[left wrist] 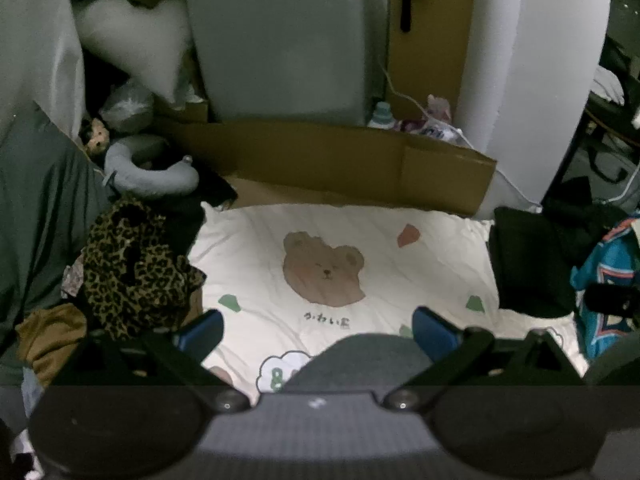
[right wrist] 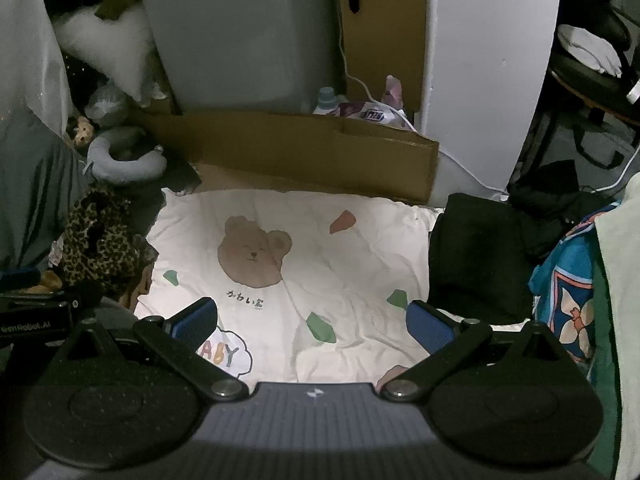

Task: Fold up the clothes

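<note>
The cream bear-print sheet (left wrist: 360, 248) lies spread ahead of both pairs of fingers and has no garment on it, so I judge that folding has not begun. The clothes wait at its sides: a folded black garment (right wrist: 480, 256) just beyond your right fingers, and a leopard-print garment (left wrist: 128, 264) on a loose heap beside your left fingers. Your left gripper (left wrist: 318, 330) and right gripper (right wrist: 312, 320) both stand wide open and hold nothing.

The biggest risk is that you catch the sheet together with a garment, because the cloths touch at the edges. Next, if you pull the leopard piece, the brown cloth (left wrist: 52, 336) under the heap may come with it. The room is also dim, so the black garment's edges are hard to see and you may grip only one layer.
</note>
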The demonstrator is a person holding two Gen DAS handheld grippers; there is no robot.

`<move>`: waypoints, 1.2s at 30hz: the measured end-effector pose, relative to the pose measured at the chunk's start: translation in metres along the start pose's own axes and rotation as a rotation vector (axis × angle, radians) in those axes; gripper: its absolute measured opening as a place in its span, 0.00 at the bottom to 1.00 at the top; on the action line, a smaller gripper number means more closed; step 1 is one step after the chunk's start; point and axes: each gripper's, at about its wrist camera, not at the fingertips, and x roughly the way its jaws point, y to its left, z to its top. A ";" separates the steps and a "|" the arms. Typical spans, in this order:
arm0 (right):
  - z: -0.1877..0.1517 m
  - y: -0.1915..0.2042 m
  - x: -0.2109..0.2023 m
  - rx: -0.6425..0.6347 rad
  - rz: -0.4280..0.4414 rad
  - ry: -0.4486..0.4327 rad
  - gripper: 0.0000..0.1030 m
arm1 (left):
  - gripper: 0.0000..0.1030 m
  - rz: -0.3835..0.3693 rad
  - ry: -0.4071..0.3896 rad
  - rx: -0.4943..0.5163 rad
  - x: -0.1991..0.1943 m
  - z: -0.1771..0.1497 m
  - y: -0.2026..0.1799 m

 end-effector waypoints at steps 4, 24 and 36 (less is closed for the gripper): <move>0.002 0.001 0.001 -0.006 -0.001 0.002 1.00 | 0.98 0.011 -0.003 0.006 -0.001 0.002 -0.002; 0.014 0.001 -0.021 0.006 0.007 -0.059 1.00 | 0.98 -0.017 -0.001 -0.059 -0.011 0.027 0.021; 0.028 0.018 0.004 -0.008 0.011 -0.067 1.00 | 0.98 -0.001 -0.062 -0.068 0.001 0.043 0.053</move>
